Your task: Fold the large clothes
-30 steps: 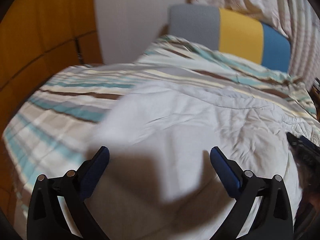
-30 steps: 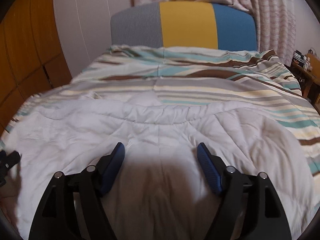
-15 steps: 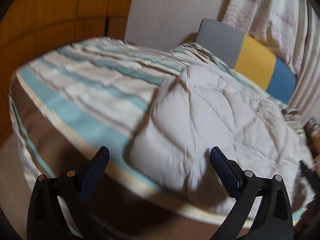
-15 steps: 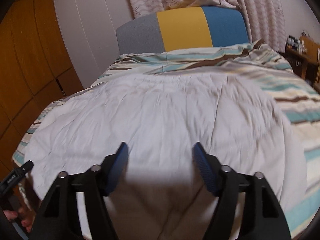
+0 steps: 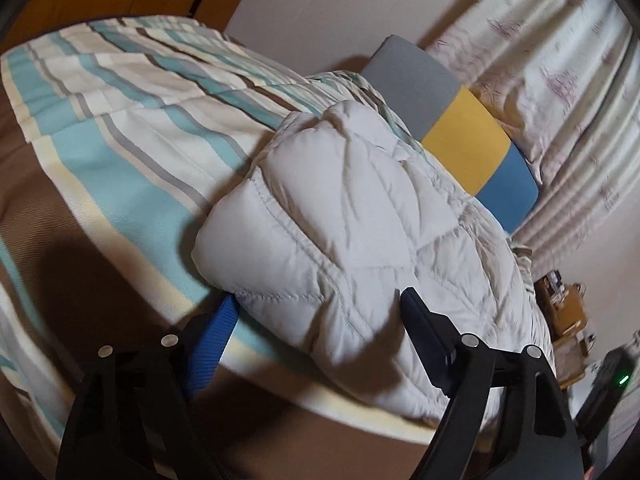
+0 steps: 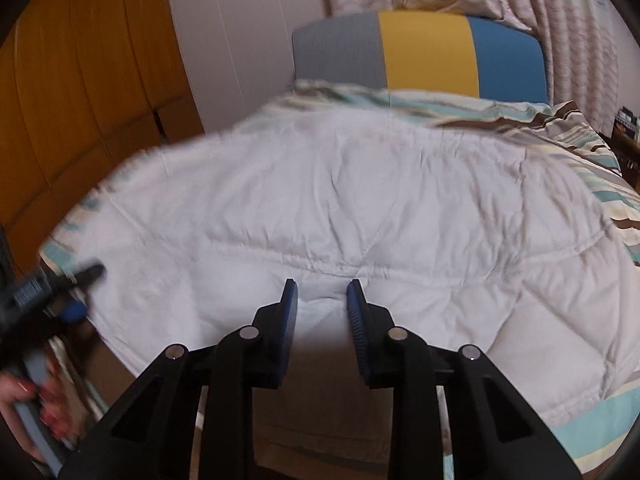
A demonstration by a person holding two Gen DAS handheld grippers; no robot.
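The white quilted coat (image 6: 360, 216) lies spread flat on the striped bed (image 5: 120, 128), no fold visible yet: both grippers have just been closing on its near hem, left gripper (image 5: 316, 308) wide astride a corner, right gripper (image 6: 322, 284) narrowed, grip unconfirmed.

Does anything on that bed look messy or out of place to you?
Only slightly: the white quilted garment lies rumpled over the striped bedcover, its near edge overhanging the bed's edge. Nothing looks torn, spilled or damaged.
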